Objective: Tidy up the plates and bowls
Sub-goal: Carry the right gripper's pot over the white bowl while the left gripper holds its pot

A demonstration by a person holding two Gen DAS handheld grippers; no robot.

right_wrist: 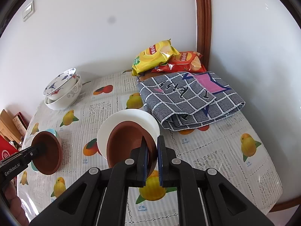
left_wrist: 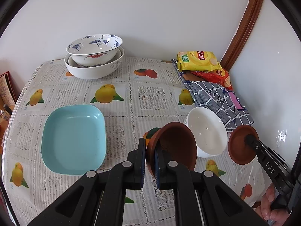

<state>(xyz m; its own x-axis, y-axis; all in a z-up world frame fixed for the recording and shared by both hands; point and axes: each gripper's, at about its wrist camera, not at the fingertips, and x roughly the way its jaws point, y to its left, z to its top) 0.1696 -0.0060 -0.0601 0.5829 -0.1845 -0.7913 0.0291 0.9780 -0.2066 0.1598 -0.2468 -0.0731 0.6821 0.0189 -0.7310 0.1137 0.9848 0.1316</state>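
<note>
My left gripper [left_wrist: 150, 153] is shut on the rim of a brown bowl [left_wrist: 175, 146] and holds it tilted above the table, left of a white bowl [left_wrist: 207, 131]. My right gripper [right_wrist: 151, 146] is shut on the rim of a second brown bowl [right_wrist: 126, 143], held tilted in front of the white bowl [right_wrist: 131, 116]. The right gripper's brown bowl also shows in the left wrist view [left_wrist: 240, 145], and the left gripper's in the right wrist view [right_wrist: 48, 152]. A light blue square plate [left_wrist: 74, 139] lies at the left. A crane-painted bowl [left_wrist: 94, 49] sits stacked in a larger white bowl [left_wrist: 94, 69] at the back.
A folded grey checked cloth [right_wrist: 188, 99] lies at the right, with yellow [right_wrist: 154, 56] and red [right_wrist: 184, 62] crisp bags behind it by the wall corner. The fruit-patterned tablecloth [left_wrist: 150, 94] covers the table. Boxes stand off the table's left edge [right_wrist: 11, 131].
</note>
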